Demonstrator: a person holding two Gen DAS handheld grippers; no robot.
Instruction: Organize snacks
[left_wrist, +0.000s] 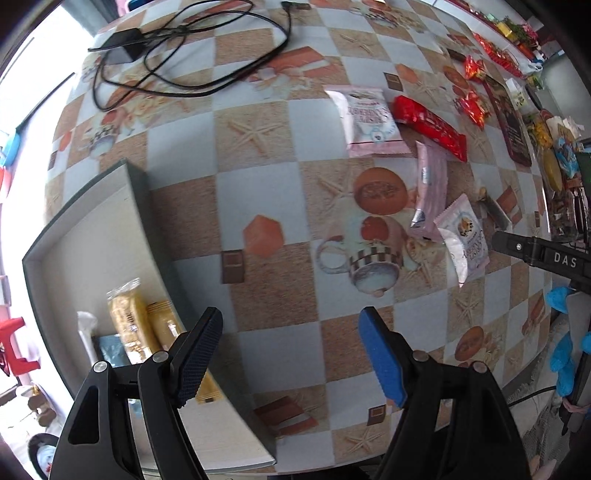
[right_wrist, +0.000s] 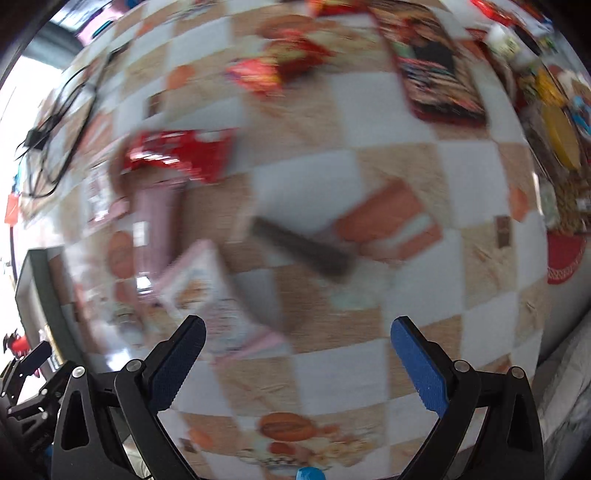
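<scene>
Both claws, left claw (left_wrist: 291, 354) and right claw (right_wrist: 297, 363), stand apart, empty. Left of the left claw, the box (left_wrist: 92, 229) holds a few snacks; pink packets (left_wrist: 371, 120) and red bar (left_wrist: 430, 127) ahead remain on the bench (left_wrist: 258, 192).

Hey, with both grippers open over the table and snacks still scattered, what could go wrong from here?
1. The pink stick pack overlaps a white-pink sachet, so a grab may lift or drag both.
2. The red bar lies against the large pink packet; closing there might nudge it.
3. The box sits at the table edge; a bump could shift it off.
</scene>
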